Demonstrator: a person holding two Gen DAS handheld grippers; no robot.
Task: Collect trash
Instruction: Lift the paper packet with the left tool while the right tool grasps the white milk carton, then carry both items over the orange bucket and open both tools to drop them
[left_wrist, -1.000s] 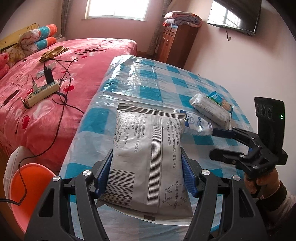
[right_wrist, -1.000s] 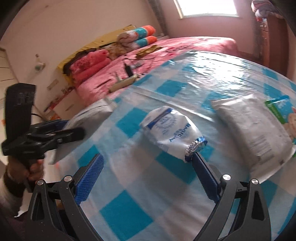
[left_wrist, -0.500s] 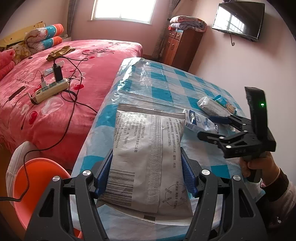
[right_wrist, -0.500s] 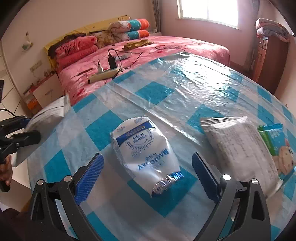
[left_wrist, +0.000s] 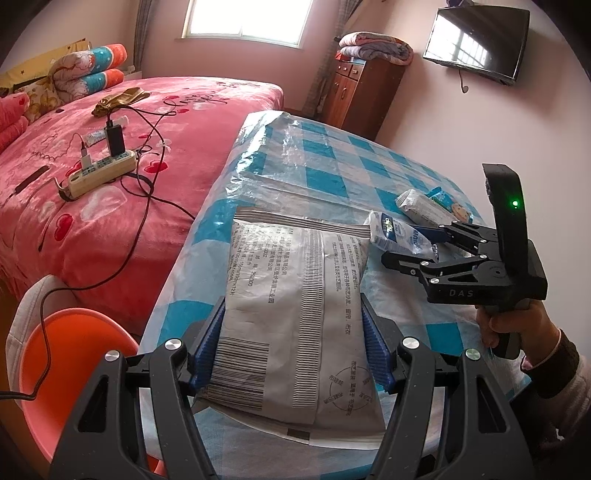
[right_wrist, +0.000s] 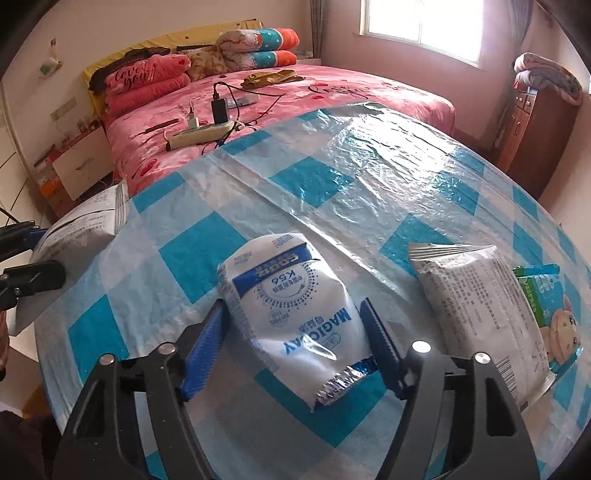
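The left gripper (left_wrist: 293, 345) is clamped on a large grey wrapper (left_wrist: 295, 317), both blue pads pressed against its long sides. The wrapper hangs over the table's (left_wrist: 303, 162) near-left edge, its far end above the checked cloth; in the right wrist view it shows at the left edge of the table.

The right gripper (right_wrist: 295, 347) has a white-and-blue pouch (right_wrist: 295, 317) between its fingers (right_wrist: 380, 347), and its jaws are closing on it. Both pads lie against the pouch's sides, which bulge a little between them, so it looks gripped, though how firmly is hard to tell. The pouch rests on the cloth near the table's near edge, its crimped silver end pointing toward the camera. From the left wrist view the right gripper (left_wrist: 410, 245) reaches in from the right, held by a hand (left_wrist: 517, 325) in a dark sleeve.

Just right of the pouch lies a second grey wrapper (right_wrist: 476, 291), and against that wrapper's right side a green carton (right_wrist: 546, 306), both close to the table's right edge.

Beyond the table's left edge stands a pink bed (left_wrist: 110, 166) with a power strip (left_wrist: 99, 173) on it, and an orange bin (left_wrist: 74, 354) sits below the near-left corner.
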